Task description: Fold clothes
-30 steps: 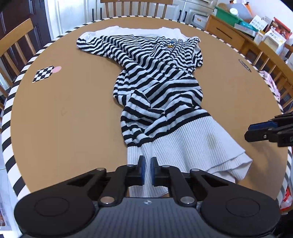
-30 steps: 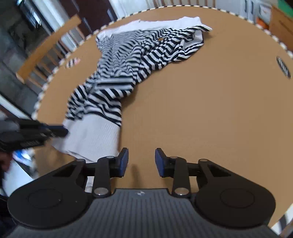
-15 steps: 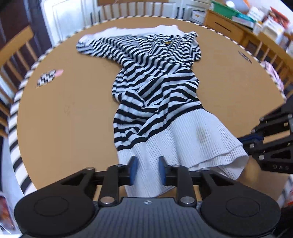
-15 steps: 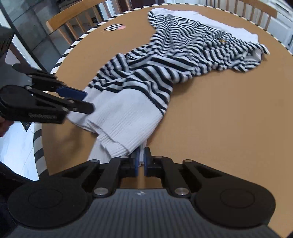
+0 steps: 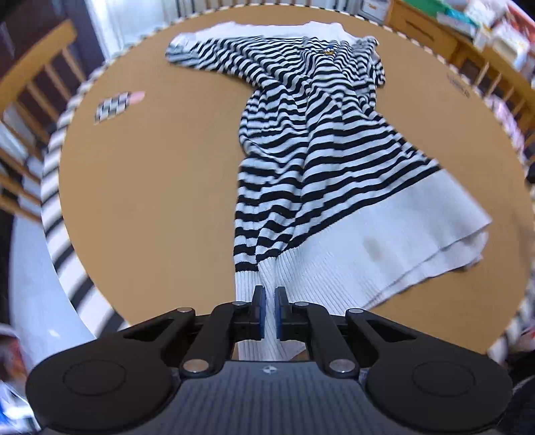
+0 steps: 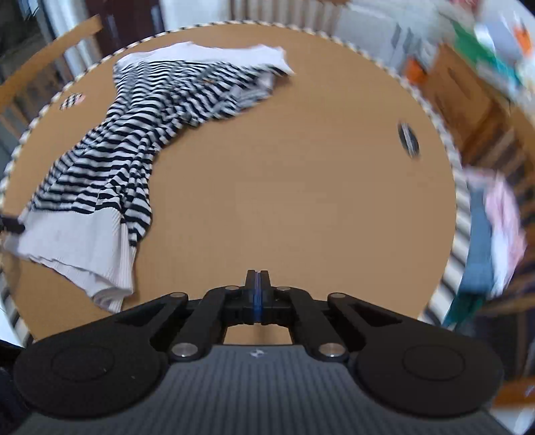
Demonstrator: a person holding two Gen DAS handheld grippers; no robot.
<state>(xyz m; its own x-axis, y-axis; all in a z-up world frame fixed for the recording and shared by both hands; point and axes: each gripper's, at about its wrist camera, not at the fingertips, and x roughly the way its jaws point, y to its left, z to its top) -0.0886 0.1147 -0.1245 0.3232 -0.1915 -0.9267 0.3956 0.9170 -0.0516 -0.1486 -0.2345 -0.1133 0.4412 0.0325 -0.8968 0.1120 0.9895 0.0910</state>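
A black-and-white striped sweater (image 5: 321, 140) with a wide white ribbed hem (image 5: 384, 247) lies crumpled on the round brown table (image 5: 150, 200). My left gripper (image 5: 267, 308) is shut on the near edge of that hem, and white rib shows between its pads. In the right wrist view the sweater (image 6: 127, 160) lies at the left, and its hem corner (image 6: 110, 291) rests loose on the table. My right gripper (image 6: 256, 287) is shut with nothing in it, over bare table to the right of that corner.
A checkered marker (image 5: 112, 107) lies at the table's left rim and a dark oval label (image 6: 408, 139) at its right. Wooden chairs (image 5: 36, 67) ring the table. One at the right holds a heap of clothes (image 6: 495, 227). A cluttered shelf (image 5: 468, 23) stands behind.
The right gripper closed, swung in to the hem's corner, then moved off to the right holding nothing. The left gripper stayed on the hem and shifted slightly.
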